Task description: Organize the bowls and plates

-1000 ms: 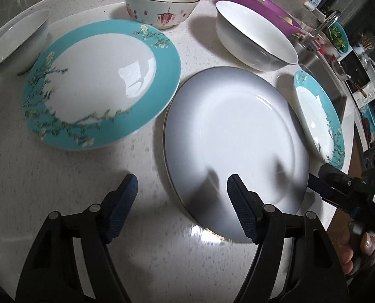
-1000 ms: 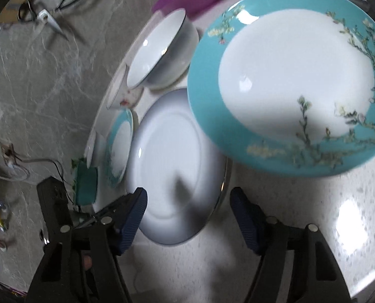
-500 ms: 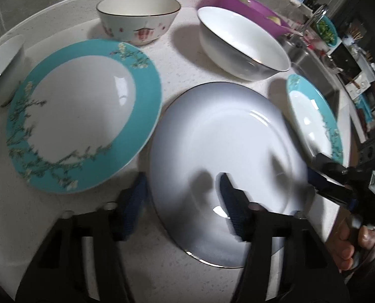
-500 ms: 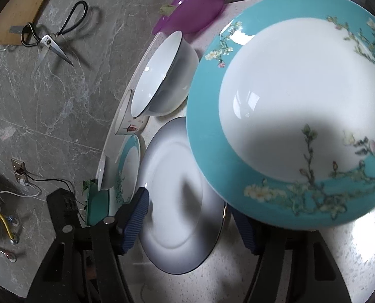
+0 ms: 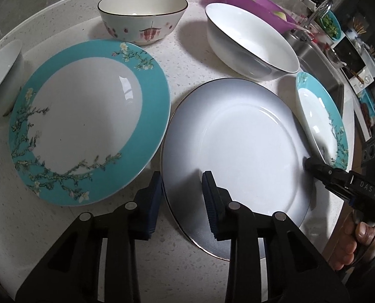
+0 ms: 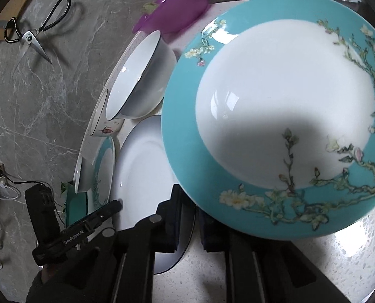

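Observation:
A grey-white plate (image 5: pixel 237 146) with a thin dark rim lies in the middle of the white speckled table (image 5: pixel 187 58). My left gripper (image 5: pixel 182 199) straddles its left rim, one finger outside and one over the plate. Its jaws are closing, with a gap still showing at the inner pad. My right gripper (image 6: pixel 191 219) is shut on the same plate (image 6: pixel 142 171) at the opposite rim, and its tip (image 5: pixel 309 164) shows in the left wrist view. A large teal blossom plate (image 5: pixel 86 116) lies to the left. A smaller teal plate (image 5: pixel 318 116) sits by the right gripper.
At the back stand a patterned bowl (image 5: pixel 142 17) and a big white bowl (image 5: pixel 250 43). A small white bowl (image 5: pixel 3 73) is at the far left. A purple container (image 5: pixel 250 0) and a sink (image 5: pixel 321 58) lie beyond. Scissors (image 6: pixel 33 32) lie on the grey floor.
My left gripper slid right onto the grey plate's rim while its jaws narrowed. My right gripper's jaws went from wide apart to shut on the plate's other rim.

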Demonstrator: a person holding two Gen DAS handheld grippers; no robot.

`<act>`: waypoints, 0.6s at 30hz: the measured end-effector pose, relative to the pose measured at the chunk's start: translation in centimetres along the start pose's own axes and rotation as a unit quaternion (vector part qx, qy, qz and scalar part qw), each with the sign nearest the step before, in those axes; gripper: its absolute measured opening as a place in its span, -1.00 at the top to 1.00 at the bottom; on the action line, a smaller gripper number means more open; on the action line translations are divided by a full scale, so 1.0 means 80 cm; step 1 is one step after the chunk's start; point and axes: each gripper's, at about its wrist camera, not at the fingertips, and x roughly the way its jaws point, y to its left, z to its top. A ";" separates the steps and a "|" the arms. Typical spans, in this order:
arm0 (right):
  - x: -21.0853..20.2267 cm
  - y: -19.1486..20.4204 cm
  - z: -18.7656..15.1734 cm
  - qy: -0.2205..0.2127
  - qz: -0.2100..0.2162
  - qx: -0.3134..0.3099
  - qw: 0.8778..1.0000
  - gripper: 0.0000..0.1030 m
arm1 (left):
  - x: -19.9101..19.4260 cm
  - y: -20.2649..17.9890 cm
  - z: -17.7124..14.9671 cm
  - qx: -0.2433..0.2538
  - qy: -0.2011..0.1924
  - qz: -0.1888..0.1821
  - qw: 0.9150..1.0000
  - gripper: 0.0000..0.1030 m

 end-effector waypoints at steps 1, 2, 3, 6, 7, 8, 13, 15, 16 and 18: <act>0.000 0.001 0.000 0.000 -0.002 -0.001 1.000 0.71 | -0.001 0.000 0.000 0.001 -0.001 0.001 1.000 0.45; 0.000 0.002 -0.001 0.000 -0.005 -0.004 1.000 0.71 | -0.001 0.000 -0.002 0.001 -0.001 0.001 1.000 0.45; 0.000 0.004 -0.002 0.000 -0.008 -0.007 1.000 0.71 | -0.001 0.000 -0.005 0.001 -0.002 0.001 1.000 0.45; 0.000 0.004 -0.003 0.001 -0.010 -0.010 1.000 0.71 | -0.004 0.003 -0.013 -0.006 -0.006 -0.002 1.000 0.48; 0.000 0.005 -0.004 0.002 -0.012 -0.012 1.000 0.71 | -0.005 0.004 -0.014 -0.008 -0.008 -0.004 1.000 0.49; -0.001 0.005 -0.005 0.003 -0.014 -0.014 1.000 0.71 | -0.006 0.006 -0.016 -0.011 -0.009 -0.005 1.000 0.50; -0.002 0.007 -0.009 0.005 -0.018 -0.019 1.000 0.70 | -0.011 0.008 -0.026 -0.012 -0.013 -0.006 1.000 0.51; -0.003 0.009 -0.011 0.004 -0.019 -0.022 1.000 0.70 | -0.013 0.010 -0.030 -0.014 -0.014 -0.008 1.000 0.51; -0.003 0.010 -0.011 0.004 -0.019 -0.025 0.999 0.70 | -0.014 0.010 -0.032 -0.016 -0.014 -0.008 1.000 0.51; -0.004 0.013 -0.012 0.004 -0.021 -0.029 0.999 0.70 | -0.016 0.012 -0.037 -0.017 -0.015 -0.010 1.000 0.51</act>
